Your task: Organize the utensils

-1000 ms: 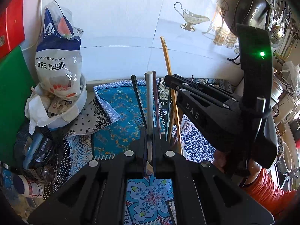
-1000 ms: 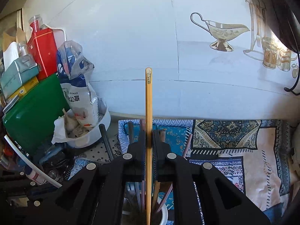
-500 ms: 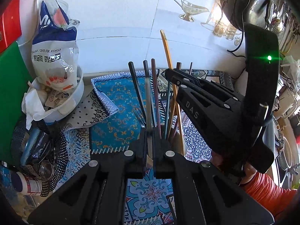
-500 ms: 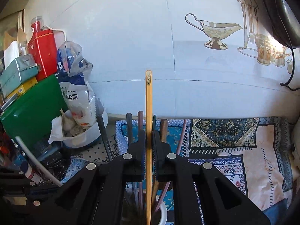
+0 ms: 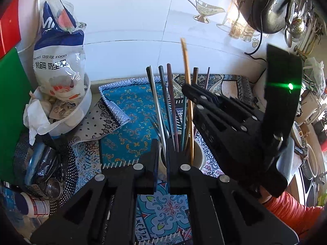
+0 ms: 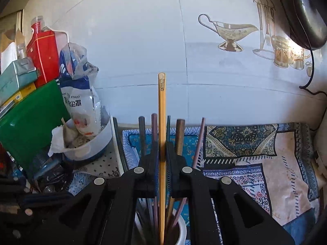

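Bamboo chopstick pinched in R tool.

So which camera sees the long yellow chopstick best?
The right wrist view. There the yellow chopstick runs straight up the middle, sharp, pinched in the right gripper, its patterned top clear against the wall. The left wrist view shows the chopstick from the side, blurred, partly behind the right gripper, down into the white cup.

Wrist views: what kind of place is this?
Most likely a home kitchen counter: a white cup of chopsticks, a dark pan hanging on the tiled wall, and a food dust-cover bag.
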A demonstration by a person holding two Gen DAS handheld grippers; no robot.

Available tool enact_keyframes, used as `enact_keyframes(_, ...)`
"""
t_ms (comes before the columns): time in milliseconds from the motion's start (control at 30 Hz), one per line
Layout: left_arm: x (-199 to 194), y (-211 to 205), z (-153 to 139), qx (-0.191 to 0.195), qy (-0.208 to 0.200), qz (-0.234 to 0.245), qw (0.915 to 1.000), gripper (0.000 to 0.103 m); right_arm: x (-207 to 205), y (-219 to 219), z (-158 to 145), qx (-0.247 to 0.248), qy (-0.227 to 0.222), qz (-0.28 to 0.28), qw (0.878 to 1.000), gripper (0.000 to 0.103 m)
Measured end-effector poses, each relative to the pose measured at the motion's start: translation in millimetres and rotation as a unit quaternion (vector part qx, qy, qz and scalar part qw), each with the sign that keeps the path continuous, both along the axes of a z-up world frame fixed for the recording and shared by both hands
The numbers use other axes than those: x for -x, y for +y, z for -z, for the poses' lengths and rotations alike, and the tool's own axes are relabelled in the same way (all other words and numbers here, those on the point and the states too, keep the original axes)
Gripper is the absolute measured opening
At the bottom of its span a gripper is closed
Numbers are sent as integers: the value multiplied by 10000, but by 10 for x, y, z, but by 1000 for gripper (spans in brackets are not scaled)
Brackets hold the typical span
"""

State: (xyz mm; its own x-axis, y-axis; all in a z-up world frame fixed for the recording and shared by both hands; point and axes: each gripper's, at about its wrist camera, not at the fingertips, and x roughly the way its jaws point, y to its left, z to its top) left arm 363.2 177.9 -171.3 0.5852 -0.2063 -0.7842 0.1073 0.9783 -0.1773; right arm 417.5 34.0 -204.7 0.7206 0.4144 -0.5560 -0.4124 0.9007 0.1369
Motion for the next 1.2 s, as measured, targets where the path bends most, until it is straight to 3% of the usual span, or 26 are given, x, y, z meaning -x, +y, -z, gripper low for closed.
enact_keyframes(200, 111, -82, -69, -178, -52, -208, 9996, 10, 272, -219, -129, 195, 506, -567, 9969, 7)
enact_keyframes(300, 229, -185, -189, -197, -203, -419, 9987, 17, 436, -402, -287, 190, 734, -915, 9929, 12)
enact_keyframes(433, 473, -381, -452, -217, -607, -786, 9948, 28, 623, -753, -622, 123, 694, -1038, 9921, 21)
enact_keyframes(633, 961, -735, -1022, -325, -1550, -1196, 9801, 40, 932, -1381, -1331, -187, 90, -981, 9950, 25)
enact_keyframes(867, 1608, -1216, -1664, -789, -2654, -1324, 9518, 49, 1468, -1750, -1923, -671, -810, -811, 9911, 37)
enact_keyframes(1033, 2003, -1450, -1883, -971, -3127, -1363, 9350, 62, 1816, -1755, -2080, -564, -1275, -621, 9883, 44)
enact_keyframes(1200, 2352, -1539, -1932, -1041, -3339, -1428, 9259, 83, 2166, -1780, -2116, -495, -1626, -302, 9850, 68)
